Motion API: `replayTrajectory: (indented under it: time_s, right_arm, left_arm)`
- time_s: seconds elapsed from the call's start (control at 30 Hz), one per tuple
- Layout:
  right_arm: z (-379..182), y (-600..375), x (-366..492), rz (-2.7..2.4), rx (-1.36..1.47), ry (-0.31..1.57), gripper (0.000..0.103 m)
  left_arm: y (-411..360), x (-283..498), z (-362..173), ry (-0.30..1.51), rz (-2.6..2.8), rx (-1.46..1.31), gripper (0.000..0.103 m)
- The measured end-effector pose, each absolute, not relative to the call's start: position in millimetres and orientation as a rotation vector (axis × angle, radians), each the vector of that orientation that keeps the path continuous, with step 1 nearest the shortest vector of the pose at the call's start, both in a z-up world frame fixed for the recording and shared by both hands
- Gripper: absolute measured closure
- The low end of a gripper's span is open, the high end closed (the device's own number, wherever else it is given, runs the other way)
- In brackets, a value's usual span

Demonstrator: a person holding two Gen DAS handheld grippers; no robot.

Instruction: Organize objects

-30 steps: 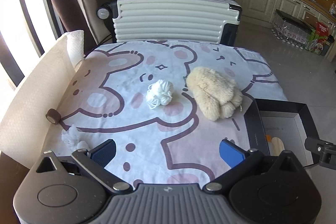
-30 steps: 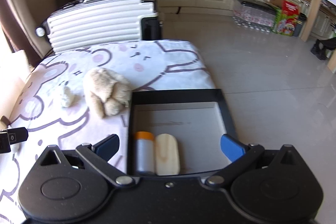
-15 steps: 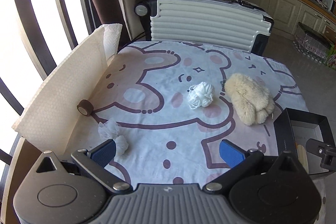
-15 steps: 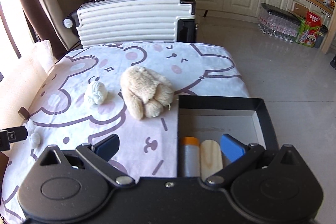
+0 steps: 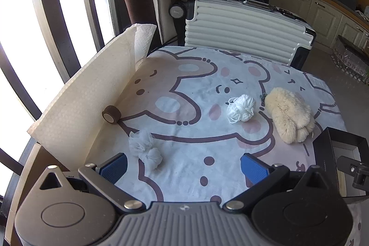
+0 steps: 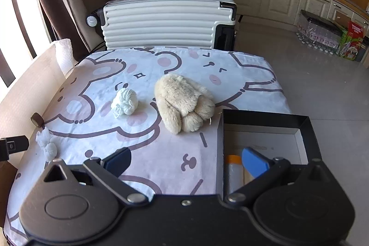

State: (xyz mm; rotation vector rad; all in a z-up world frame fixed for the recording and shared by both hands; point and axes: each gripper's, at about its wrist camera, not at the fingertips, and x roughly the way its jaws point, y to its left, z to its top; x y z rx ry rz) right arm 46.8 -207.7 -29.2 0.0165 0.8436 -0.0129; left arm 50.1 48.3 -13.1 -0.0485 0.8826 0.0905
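One plush toy point(image 6: 184, 103), one yarn ball point(image 6: 125, 103), one tape roll point(image 5: 111, 114), one box point(image 6: 265, 121).

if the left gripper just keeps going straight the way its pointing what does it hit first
Probably the bare tablecloth first; the open left gripper tilts down at it. Farther along lies the white yarn ball, though depth is unclear. The mesh puffs sit left of centre.

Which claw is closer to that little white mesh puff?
Left. The mesh puff lies just ahead of the left claw, beside its left finger. The right claw sits far to its right, by the black box.
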Motion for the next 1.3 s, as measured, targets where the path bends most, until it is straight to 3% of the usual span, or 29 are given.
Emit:
replayTrajectory:
  time_s: [0.57, 1.0, 1.3]
  right_arm:
    - [-18.7, -212.1, 61.1, 0.008, 0.026, 0.810, 0.000]
    - [-37.1, -216.3, 84.1, 0.126, -0.166, 0.745, 0.000]
    - [-57.0, -221.2, 109.9, 0.211, -0.359, 0.701, 0.000]
  left_arm:
    - [67.7, 55.8, -5.0, 0.801, 0.089, -0.051, 0.000]
    - [87.5, 77.9, -28.0, 0.839, 0.138, -0.124, 0.001]
    - [108.6, 99.2, -65.1, 0.925, 0.239, -0.258, 0.011]
